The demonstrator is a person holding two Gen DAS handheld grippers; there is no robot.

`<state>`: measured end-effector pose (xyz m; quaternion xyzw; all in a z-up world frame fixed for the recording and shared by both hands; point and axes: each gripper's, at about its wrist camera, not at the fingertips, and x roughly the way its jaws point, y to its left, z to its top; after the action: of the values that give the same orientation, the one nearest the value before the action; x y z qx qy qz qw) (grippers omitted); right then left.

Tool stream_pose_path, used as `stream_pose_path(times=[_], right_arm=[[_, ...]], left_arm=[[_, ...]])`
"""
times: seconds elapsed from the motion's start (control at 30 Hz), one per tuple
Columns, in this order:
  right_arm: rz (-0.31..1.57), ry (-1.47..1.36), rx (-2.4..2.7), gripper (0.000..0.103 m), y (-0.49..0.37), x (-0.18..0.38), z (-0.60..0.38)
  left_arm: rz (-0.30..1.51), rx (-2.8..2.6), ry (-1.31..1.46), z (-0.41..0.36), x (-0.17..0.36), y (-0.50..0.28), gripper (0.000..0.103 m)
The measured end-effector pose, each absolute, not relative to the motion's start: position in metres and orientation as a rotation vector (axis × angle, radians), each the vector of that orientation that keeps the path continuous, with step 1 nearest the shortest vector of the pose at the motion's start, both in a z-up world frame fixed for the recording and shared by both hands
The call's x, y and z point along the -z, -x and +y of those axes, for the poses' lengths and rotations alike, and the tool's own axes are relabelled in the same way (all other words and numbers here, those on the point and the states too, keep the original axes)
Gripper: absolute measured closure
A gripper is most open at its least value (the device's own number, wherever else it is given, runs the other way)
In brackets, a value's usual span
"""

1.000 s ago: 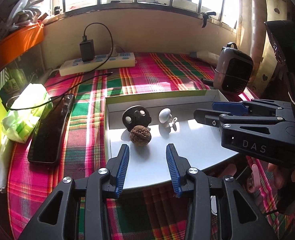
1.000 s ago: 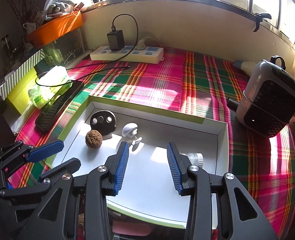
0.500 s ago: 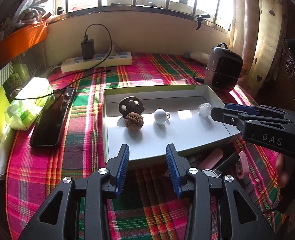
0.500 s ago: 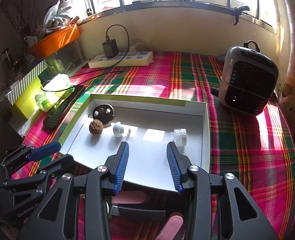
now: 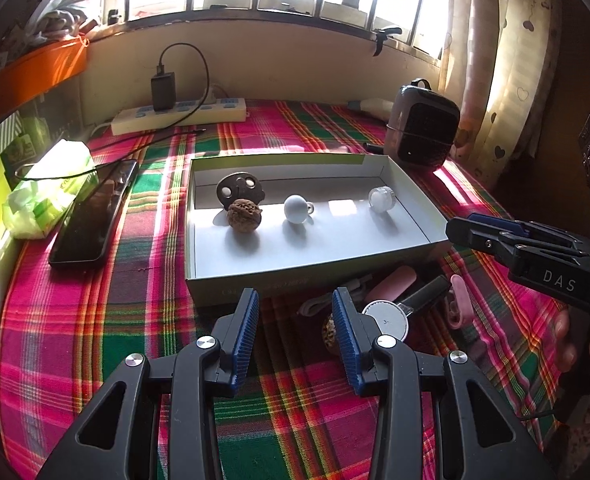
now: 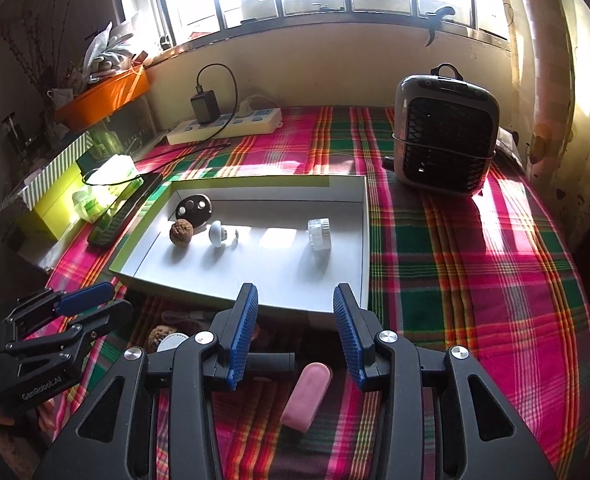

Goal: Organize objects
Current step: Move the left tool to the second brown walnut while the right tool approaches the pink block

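- Left wrist view is showing the left gripper (image 5: 295, 320) hovering released, holding nothing, before the box's near edge.
- Sitting in the white box (image 5: 307, 276), left to right: black disc (image 5: 239, 190), walnut (image 5: 244, 215), white knob (image 5: 296, 208), clear cap (image 5: 381, 198).
- Waiting outside along the near edge: second walnut (image 5: 329, 332), round mirror (image 5: 386, 319), pink pieces (image 6: 307, 396).
- Right gripper (image 6: 295, 332) is hanging released too; roughly half seems left.

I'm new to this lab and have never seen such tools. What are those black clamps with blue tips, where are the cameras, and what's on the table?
They are hand-held grippers, one per hand, each carrying a camera looking along its fingers. One picture shows the left gripper, the other the right gripper; both are open and empty. On the plaid cloth sits a white box holding a walnut, a white ball and a clear cap. A pink piece lies outside, in front of the box.
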<state>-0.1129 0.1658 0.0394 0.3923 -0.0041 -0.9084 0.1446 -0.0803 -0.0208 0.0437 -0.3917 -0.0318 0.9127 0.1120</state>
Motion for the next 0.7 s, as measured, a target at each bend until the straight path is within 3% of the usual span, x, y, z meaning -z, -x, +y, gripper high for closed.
stream_pose_path(times=[0.7], right_arm=[[-0.003,-1.193,2.627,0.062,0.082,-0.011,0.176]], left_arm=[[-0.138,-2.598,1.186,-0.016,-0.026,0.07,0.066]])
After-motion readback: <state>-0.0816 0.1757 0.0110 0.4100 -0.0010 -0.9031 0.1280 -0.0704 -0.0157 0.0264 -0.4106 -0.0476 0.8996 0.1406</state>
